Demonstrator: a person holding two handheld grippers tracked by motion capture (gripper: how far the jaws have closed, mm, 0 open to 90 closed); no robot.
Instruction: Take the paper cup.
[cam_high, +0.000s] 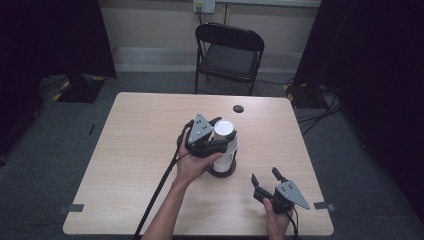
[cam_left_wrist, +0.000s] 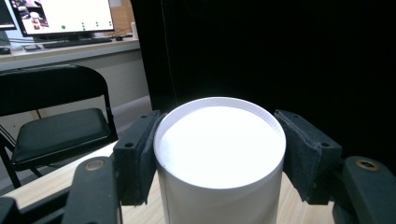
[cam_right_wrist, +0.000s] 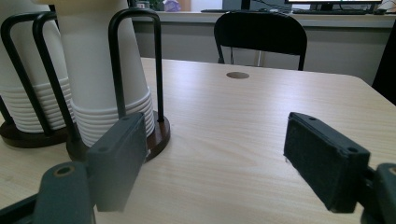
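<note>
While left claw (cam_left_wrist: 219, 154) clamps the white cup (cam_left_wrist: 219, 158) below its rim, right claw (cam_right_wrist: 224, 163) gapes empty over bare surface (cam_right_wrist: 233, 121).

Both grippers are held low over the table.
The left gripper (cam_high: 220, 140) is clamped, jaws pressed inward, forearm stretched forward; the right gripper (cam_high: 265, 180) is kept apart, its jaws spread wide.

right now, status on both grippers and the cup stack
Left gripper shut on top cup of stack. Right gripper open, empty, low on table. Holder wires ring the stack.
</note>
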